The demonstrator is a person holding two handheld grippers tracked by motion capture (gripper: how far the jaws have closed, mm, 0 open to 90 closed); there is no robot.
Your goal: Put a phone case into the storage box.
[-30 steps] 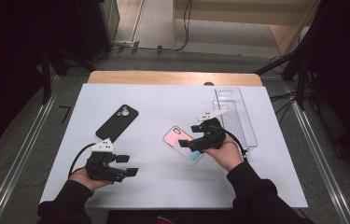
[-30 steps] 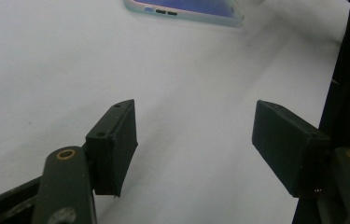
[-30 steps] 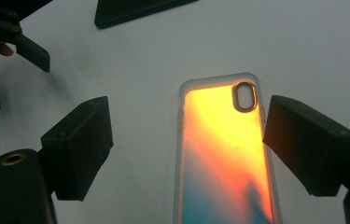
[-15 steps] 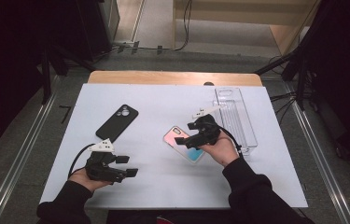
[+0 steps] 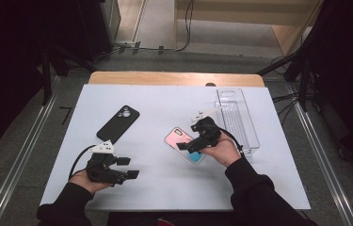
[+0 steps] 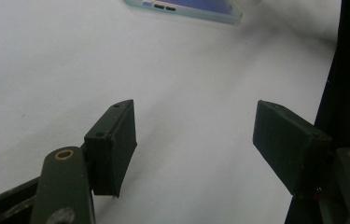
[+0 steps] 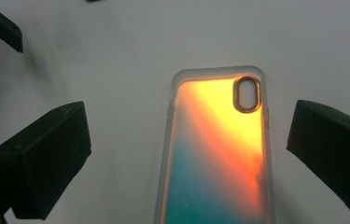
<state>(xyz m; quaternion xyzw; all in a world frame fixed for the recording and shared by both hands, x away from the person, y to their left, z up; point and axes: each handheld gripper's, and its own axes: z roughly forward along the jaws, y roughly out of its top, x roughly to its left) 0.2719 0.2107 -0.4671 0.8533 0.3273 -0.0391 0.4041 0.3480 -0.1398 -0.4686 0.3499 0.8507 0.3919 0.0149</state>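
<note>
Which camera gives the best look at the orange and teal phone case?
The right gripper view: the phone case lies large and flat between open jaws, camera cutout clear. The high view shows it small, partly under the right gripper. The left gripper view catches one edge.

Table: white sheet (image 5: 174, 99) over a wooden top (image 5: 174, 78), its far edge bare.
Floor: grey (image 5: 19, 141), with metal rails (image 5: 21, 155) running along both sides of the table.
Far side: pale wooden furniture (image 5: 240, 12), cables (image 5: 183, 33) trailing on the floor below it.
Sides: dark black drapes (image 5: 9, 56) left and right.
Light: even, from above.
</note>
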